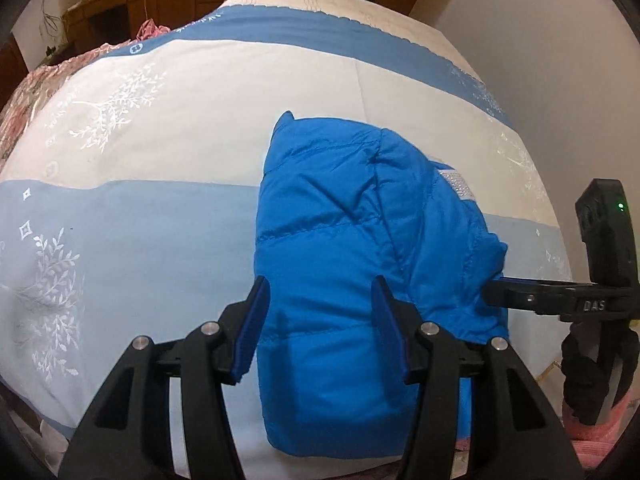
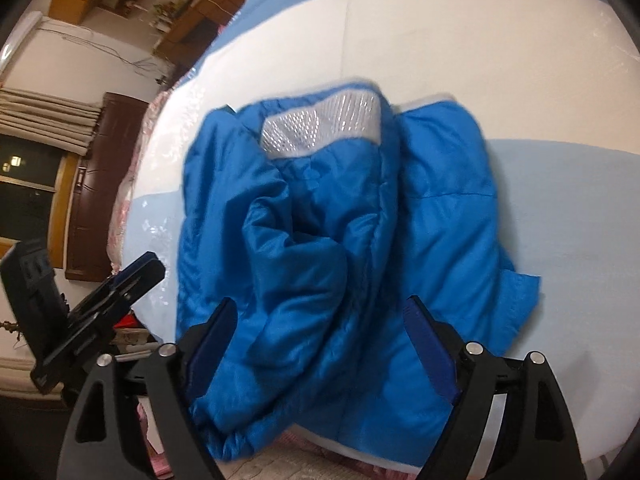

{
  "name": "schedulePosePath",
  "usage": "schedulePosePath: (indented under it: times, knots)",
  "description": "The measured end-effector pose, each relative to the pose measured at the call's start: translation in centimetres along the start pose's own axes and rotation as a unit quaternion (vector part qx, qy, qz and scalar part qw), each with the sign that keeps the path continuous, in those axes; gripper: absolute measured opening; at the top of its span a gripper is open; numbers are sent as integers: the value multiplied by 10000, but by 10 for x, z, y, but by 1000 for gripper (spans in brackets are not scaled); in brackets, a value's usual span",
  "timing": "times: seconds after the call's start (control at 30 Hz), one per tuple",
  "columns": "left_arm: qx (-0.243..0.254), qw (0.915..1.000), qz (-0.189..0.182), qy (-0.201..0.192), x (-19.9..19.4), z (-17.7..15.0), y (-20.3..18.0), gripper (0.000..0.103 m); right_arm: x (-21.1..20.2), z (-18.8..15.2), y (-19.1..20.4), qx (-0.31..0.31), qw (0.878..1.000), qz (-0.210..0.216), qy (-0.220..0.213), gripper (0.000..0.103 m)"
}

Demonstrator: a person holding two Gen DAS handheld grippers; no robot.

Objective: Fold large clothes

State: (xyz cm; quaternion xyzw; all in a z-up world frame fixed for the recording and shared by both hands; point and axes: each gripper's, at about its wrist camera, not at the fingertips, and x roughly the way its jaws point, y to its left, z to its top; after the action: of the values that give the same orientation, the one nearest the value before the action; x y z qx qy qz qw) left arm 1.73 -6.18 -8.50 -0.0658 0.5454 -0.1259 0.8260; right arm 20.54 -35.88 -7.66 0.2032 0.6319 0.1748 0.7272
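A bright blue padded jacket (image 1: 352, 264) lies folded into a bundle on the bed near its front edge. It also shows in the right wrist view (image 2: 344, 240), with a silver lining patch (image 2: 320, 126) at its far end. My left gripper (image 1: 320, 292) is open, its blue pads either side of the jacket's near part, gripping nothing. My right gripper (image 2: 320, 316) is open over the jacket's near edge. The right gripper also shows in the left wrist view (image 1: 496, 292), reaching in at the jacket's right side. The left gripper appears in the right wrist view (image 2: 148, 268).
The jacket rests on a bedspread (image 1: 160, 140) with white and blue bands and leaf prints. A pink floral cover (image 1: 36, 88) lies along the bed's left side. Wooden cabinets (image 1: 120, 4) stand behind, a white wall (image 1: 540, 40) to the right.
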Motion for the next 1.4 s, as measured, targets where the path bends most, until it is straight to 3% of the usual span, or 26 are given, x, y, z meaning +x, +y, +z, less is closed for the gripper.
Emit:
schedulePosePath:
  times: [0.17, 0.27, 0.37, 0.43, 0.5, 0.6, 0.97, 1.17, 1.4]
  knots:
    - [31, 10000, 54, 49, 10, 3, 8, 51, 19, 3, 8, 39, 9998, -150, 93, 85]
    - [17, 10000, 34, 48, 12, 5, 10, 52, 25, 4, 13, 15, 9997, -235, 49, 80]
    - [4, 10000, 63, 33, 13, 7, 13, 52, 30, 5, 19, 2, 9996, -285, 0, 64]
    - [-24, 10000, 48, 42, 14, 8, 17, 52, 29, 4, 28, -96, 9992, -376, -137, 41]
    - [-60, 10000, 29, 41, 13, 9, 20, 52, 20, 3, 39, -301, 9982, -423, -313, 26]
    - [-84, 10000, -22, 9, 11, 12, 21, 52, 5, 1, 55, -538, 9966, -383, -487, 18]
    - [35, 9974, -572, -439, -28, 14, -8, 52, -75, -32, 111, -1510, 9819, -152, -1132, 13]
    - [264, 9941, -795, -691, -51, 13, -38, 53, -109, -41, 90, -1405, 9809, -60, -1344, 13]
    - [565, 9933, -884, -486, -36, 6, -74, 53, -124, -46, 47, -993, 9856, 20, -1368, 13]
